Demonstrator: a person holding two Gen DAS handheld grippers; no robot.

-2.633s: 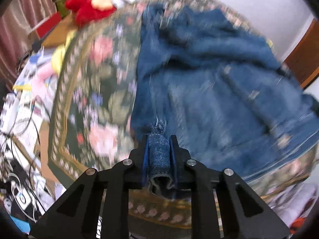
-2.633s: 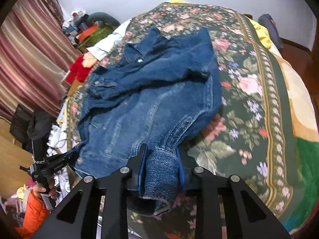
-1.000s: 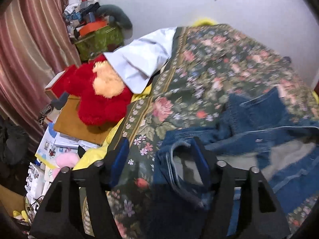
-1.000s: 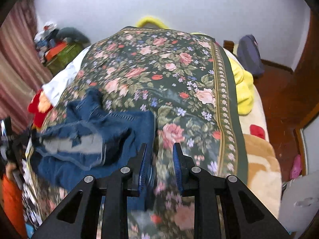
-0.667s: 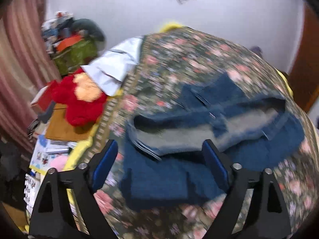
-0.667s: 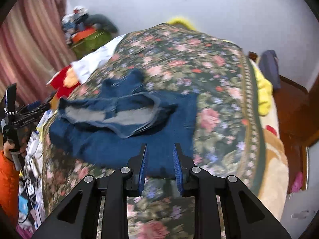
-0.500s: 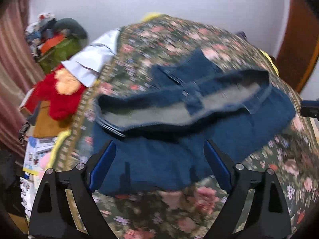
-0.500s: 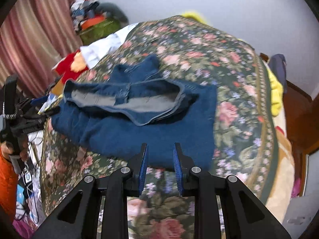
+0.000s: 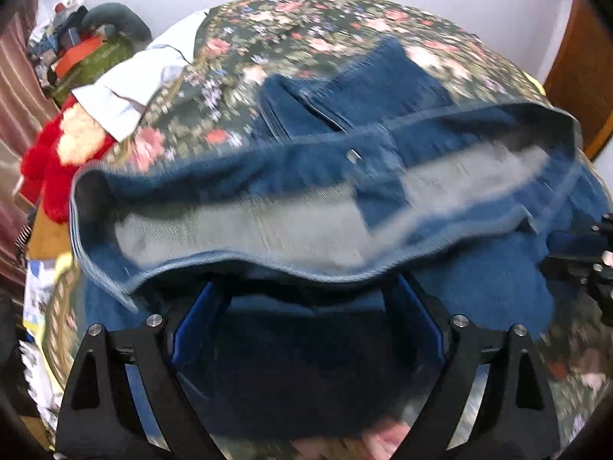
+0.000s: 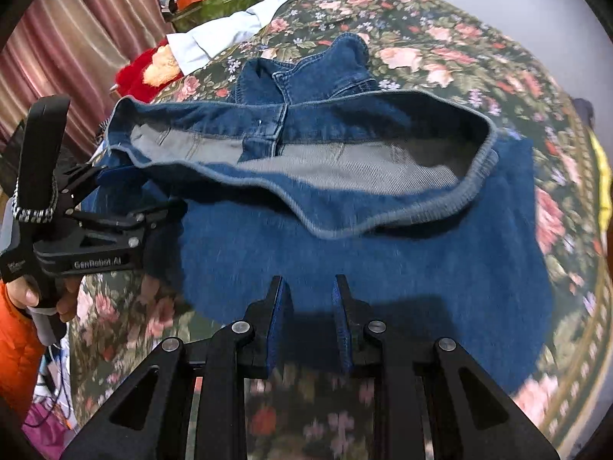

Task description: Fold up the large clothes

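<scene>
A blue denim jacket [image 9: 268, 222] [image 10: 383, 260] lies folded across a floral bedspread [image 9: 325, 19] [image 10: 459, 46]. Its hem gapes open toward me and shows the grey inside. My left gripper [image 9: 306, 295] is open wide, low over the jacket's near left edge; dark denim lies under the gap and the pads do not press on it. In the right wrist view the left gripper [image 10: 141, 189] sits at the jacket's left corner, held by a hand [image 10: 38, 295] with an orange sleeve. My right gripper [image 10: 308, 283] [image 9: 563, 249] is shut, just above the near edge, with nothing pinched.
A red plush toy [image 9: 57, 153] [image 10: 149, 65] and a pale cloth [image 9: 141, 76] lie at the bed's far left. Behind them are a clutter pile [image 10: 214, 0] and a striped curtain [image 10: 76, 30]. A wooden door [image 9: 574, 76] stands at the right. Papers cover the floor at the left.
Both grippers had carried the jacket's hem up the bed and folded it over. The left jaws opened and let go. Both grippers have since drawn back and sunk toward the near edge.
</scene>
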